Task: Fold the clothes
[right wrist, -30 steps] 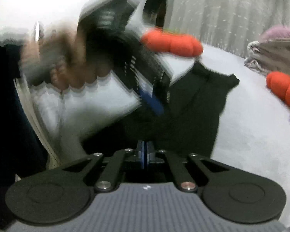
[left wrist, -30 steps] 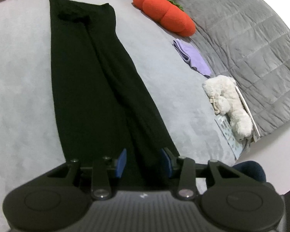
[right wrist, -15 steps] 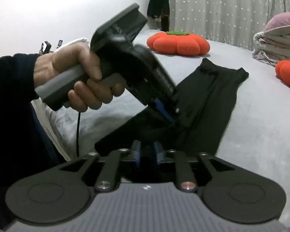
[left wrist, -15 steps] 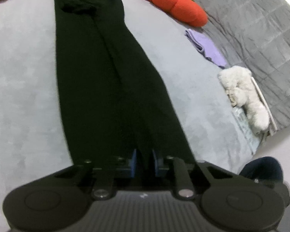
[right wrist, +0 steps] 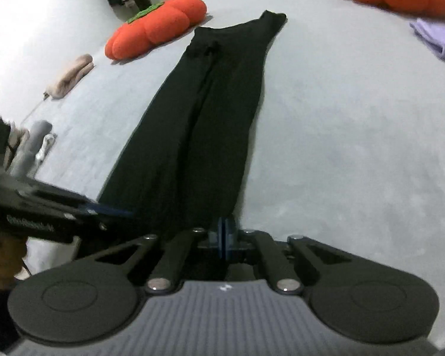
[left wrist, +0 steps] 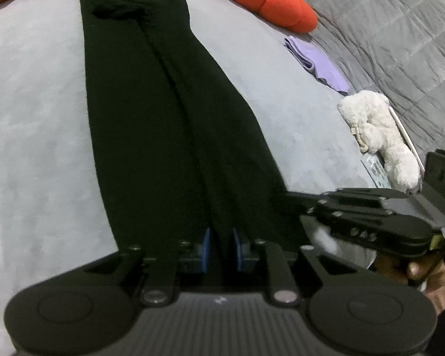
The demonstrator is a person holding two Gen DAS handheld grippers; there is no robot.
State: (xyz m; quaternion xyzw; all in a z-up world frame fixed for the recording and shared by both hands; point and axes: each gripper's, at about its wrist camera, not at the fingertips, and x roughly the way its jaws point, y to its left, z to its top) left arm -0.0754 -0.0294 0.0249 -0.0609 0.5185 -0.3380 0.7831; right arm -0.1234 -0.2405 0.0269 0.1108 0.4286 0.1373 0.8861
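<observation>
Bed [left wrist: 29,124], grey cover. Black garment [left wrist: 151,112] lies lengthwise, narrow, already doubled along its length; far end by an orange cushion [right wrist: 154,26], near end at both tools. Left side: a rolled beige cloth [right wrist: 71,74] well apart from the garment. Left hand-held gripper [left wrist: 221,249]: blue pads narrowed from a wide gap a second ago, now pinching a ridge of black fabric at the near hem, so it is grasping the garment. Right hand-held gripper [right wrist: 226,237]: a half second ago its pads stood apart over the hem; now they are pressed together, clenched at the garment's near right corner. Dark cloth reaches right up to the pads, but whether any is caught between them cannot be told from either view. This tool has also swung in beside the left one and shows low and right in the left view. Right of the garment: lilac folded cloth [left wrist: 317,59], white plush toy [left wrist: 379,139], second orange cushion [left wrist: 267,3], all clear of the work. Reading: both near corners look taken, so the next step is probably lifting the hem and carrying it toward the far end. If the right grip is empty, that corner will lag and the fold will skew.
</observation>
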